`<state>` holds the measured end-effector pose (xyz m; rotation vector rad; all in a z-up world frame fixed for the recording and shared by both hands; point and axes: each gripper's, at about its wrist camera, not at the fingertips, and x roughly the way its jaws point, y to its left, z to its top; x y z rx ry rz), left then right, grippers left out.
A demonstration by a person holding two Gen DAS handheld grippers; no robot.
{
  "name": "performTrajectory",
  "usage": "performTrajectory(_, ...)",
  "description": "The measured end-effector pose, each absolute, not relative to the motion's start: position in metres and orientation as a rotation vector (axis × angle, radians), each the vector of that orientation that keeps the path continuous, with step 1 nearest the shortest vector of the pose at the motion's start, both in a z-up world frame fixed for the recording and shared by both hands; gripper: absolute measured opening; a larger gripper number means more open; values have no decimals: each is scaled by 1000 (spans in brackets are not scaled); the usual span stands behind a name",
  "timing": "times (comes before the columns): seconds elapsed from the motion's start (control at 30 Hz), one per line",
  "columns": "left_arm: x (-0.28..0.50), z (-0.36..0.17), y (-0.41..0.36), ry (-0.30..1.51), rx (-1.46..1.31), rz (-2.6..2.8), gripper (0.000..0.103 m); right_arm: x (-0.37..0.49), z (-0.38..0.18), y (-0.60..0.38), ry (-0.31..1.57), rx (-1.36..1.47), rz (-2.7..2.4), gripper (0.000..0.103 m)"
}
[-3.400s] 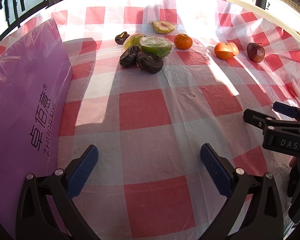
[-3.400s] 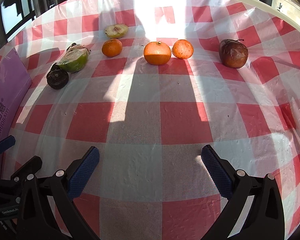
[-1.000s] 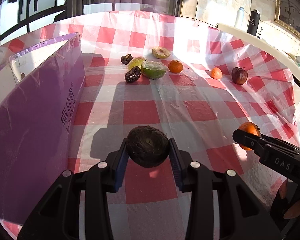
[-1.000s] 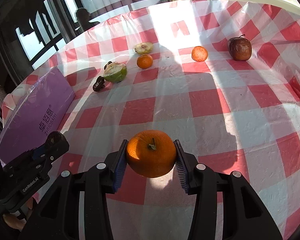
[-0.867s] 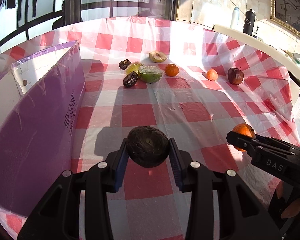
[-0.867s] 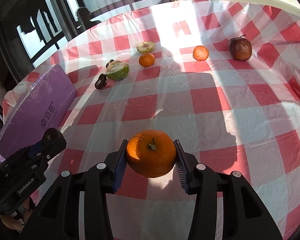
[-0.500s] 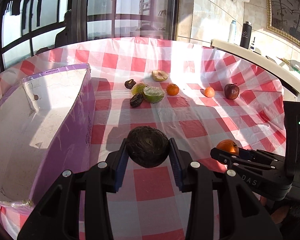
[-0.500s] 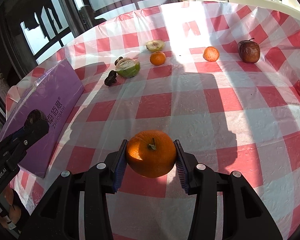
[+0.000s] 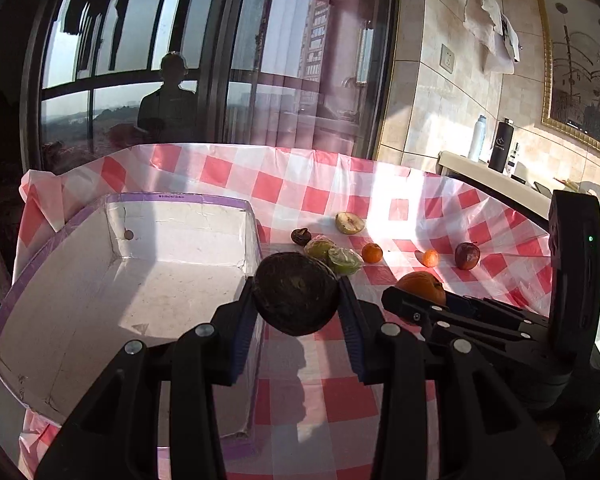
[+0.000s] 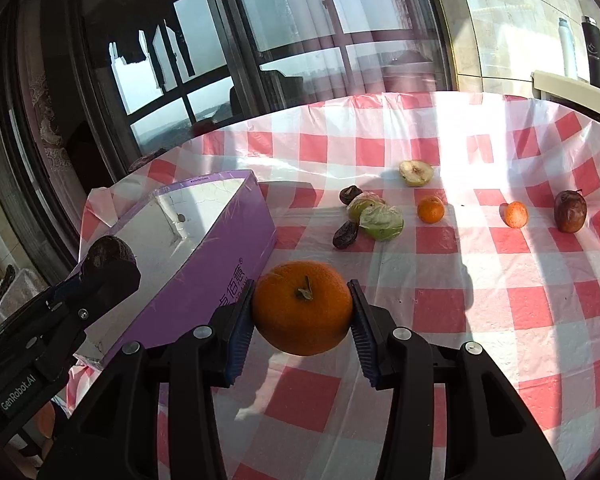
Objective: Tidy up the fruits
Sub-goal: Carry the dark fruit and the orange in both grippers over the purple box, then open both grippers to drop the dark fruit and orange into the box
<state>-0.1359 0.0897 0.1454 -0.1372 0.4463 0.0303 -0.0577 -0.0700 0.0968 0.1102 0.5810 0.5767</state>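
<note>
Left tool (image 9: pixel 296 314) grips one dark fruit (image 9: pixel 296 294), right tool (image 10: pixel 300 318) one orange (image 10: pixel 302 307); eight fruits lie beyond one box (image 10: pixel 216 264).

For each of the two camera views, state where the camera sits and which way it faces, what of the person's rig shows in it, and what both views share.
Left wrist: sits behind the left gripper, facing over the open box toward the windows; its fingers clamp a dark fruit; the right gripper shows alongside.
Right wrist: sits behind the right gripper, facing across the checked tablecloth; its fingers clamp an orange; the left gripper shows.
Shared: box, both held fruits, the fruits on the cloth.
</note>
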Motion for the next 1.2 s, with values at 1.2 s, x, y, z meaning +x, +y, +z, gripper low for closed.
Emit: performTrajectory(1.2,-64,83,262,1079,-288,103,69,-10,54,160,912,-649,822,50)
